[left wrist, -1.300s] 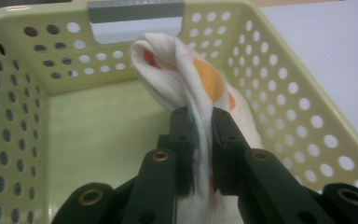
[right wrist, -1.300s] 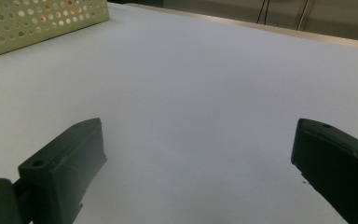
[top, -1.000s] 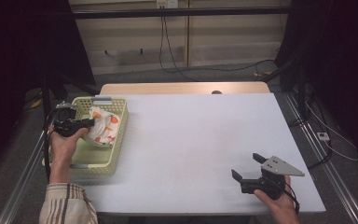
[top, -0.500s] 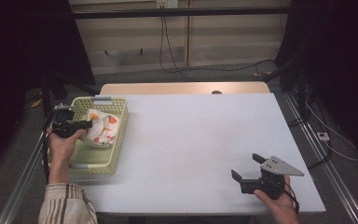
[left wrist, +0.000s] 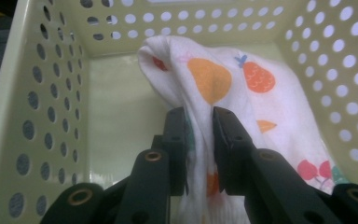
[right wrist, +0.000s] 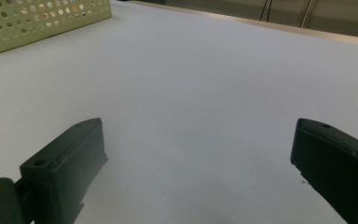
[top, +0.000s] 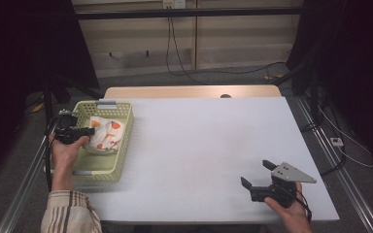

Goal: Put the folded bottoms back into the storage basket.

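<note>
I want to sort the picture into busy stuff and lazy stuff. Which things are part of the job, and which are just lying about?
Part of the job:
- fruit-print cloth, pinched between the left tongs, whose jaws have just been opening a little
- yellow-green basket that the cloth sits in

Just about:
- right tongs, open, holding nothing, at the white table
- cables beyond the table
</note>
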### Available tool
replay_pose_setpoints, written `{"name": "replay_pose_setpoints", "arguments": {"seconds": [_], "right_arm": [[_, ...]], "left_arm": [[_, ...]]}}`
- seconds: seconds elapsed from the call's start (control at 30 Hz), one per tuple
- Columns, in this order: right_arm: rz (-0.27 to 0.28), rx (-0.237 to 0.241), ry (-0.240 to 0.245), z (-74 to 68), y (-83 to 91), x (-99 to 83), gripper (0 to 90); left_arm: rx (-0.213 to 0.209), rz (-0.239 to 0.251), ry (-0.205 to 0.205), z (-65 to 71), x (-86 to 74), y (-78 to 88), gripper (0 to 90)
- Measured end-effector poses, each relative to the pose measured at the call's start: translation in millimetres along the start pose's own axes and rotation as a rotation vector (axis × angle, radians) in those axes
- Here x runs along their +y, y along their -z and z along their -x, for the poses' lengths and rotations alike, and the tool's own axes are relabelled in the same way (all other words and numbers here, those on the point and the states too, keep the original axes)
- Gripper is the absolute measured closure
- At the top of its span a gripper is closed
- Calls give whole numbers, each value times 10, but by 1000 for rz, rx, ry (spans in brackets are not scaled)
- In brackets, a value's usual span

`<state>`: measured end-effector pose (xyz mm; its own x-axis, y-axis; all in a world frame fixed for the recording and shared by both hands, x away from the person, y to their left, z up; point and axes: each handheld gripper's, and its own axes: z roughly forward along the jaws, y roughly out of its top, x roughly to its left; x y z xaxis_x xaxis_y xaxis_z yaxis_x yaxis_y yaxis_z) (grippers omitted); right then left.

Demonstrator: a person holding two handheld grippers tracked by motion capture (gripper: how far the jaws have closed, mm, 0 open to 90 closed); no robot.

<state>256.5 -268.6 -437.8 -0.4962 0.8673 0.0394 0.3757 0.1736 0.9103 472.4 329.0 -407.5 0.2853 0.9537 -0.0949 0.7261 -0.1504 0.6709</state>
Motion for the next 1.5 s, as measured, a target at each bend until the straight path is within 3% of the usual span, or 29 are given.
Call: {"name": "replay_pose_setpoints", "arguments": {"seconds": [0.27,0.37,0.5,0.6,0.73,0.97,1.07,1.5], "right_arm": [[-2,2,1,-2,-3,0,29],[-2,2,0,-1,-3,-1,29],[-6,1,-2,-3,-5,-2,29],[-4,4,3,-4,-5,-1,29],[-5,3,3,-3,-5,-1,29],[-6,0,4,-2,-6,-2,29],[-6,0,8,-4,-5,-2,29],[-6,0,6,-2,-3,-2,29]], "left_arm": [[4,-36,-26,27,-1,-52,733],[2,-36,-10,40,1,-60,701],[8,-43,-19,52,2,-65,693],[22,-53,-14,53,-2,-89,609],[26,-71,-19,49,-1,-103,577],[32,-82,-10,60,3,-115,429],[30,-82,1,55,1,-113,358],[49,-58,24,44,5,-96,202]]}}
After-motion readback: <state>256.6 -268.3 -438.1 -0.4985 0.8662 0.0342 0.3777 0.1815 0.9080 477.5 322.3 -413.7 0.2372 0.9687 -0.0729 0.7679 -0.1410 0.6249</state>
